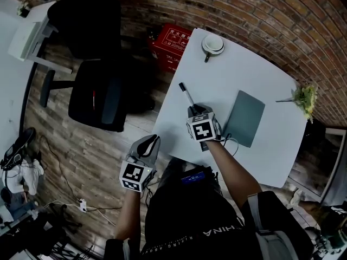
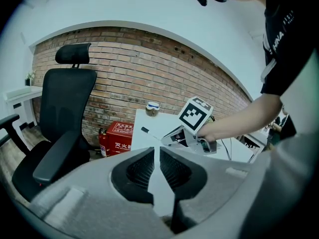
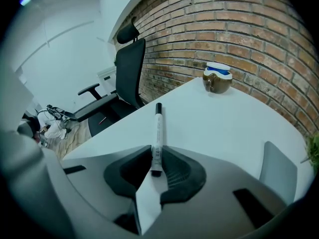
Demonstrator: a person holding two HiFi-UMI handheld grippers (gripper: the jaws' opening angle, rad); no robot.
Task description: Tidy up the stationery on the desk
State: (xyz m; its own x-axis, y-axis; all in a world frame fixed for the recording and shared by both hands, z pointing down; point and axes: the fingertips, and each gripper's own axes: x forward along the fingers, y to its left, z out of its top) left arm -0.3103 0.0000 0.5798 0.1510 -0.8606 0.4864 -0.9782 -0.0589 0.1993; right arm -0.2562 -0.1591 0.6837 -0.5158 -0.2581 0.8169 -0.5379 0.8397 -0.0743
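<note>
A white marker with a black cap (image 1: 186,95) (image 3: 157,133) lies on the white desk (image 1: 233,72), cap pointing away from me. My right gripper (image 1: 195,111) (image 3: 157,157) is down at the marker's near end, and its jaws close on the barrel from both sides. A grey notebook (image 1: 244,118) lies flat just to the right of that gripper. My left gripper (image 1: 151,141) (image 2: 157,152) hangs off the desk's left edge, above the floor, shut with nothing in it. In the left gripper view the right gripper (image 2: 169,137) and the marker (image 2: 148,133) show ahead.
A round lidded jar (image 1: 213,44) (image 3: 217,77) stands at the desk's far corner. A small plant (image 1: 304,97) sits at the right edge. A black office chair (image 1: 100,96) and a red box (image 1: 171,45) stand on the wooden floor to the left, against the brick wall.
</note>
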